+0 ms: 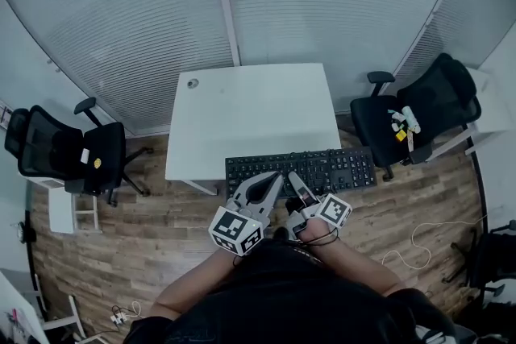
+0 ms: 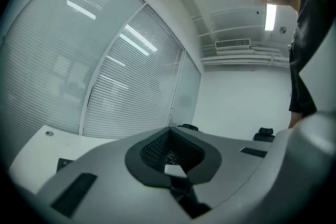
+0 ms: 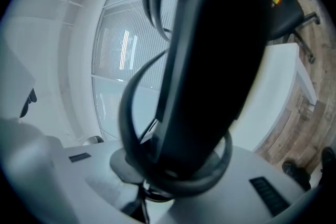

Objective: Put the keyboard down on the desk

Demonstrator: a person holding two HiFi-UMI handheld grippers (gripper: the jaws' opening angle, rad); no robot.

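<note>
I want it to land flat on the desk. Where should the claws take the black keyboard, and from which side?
Take its near long edge, from the person's side, one claw either side of the middle. The keyboard is long, thin and flat, so two spaced pinches across its thickness should keep it level. The left gripper and right gripper reach it over that edge now, though close together.

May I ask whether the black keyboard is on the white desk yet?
Apparently not: the black keyboard hangs along the white desk's near edge, mostly over the wooden floor.

A white desk (image 1: 250, 121) with a round grommet (image 1: 192, 83) stands on wood floor (image 1: 161, 230).
</note>
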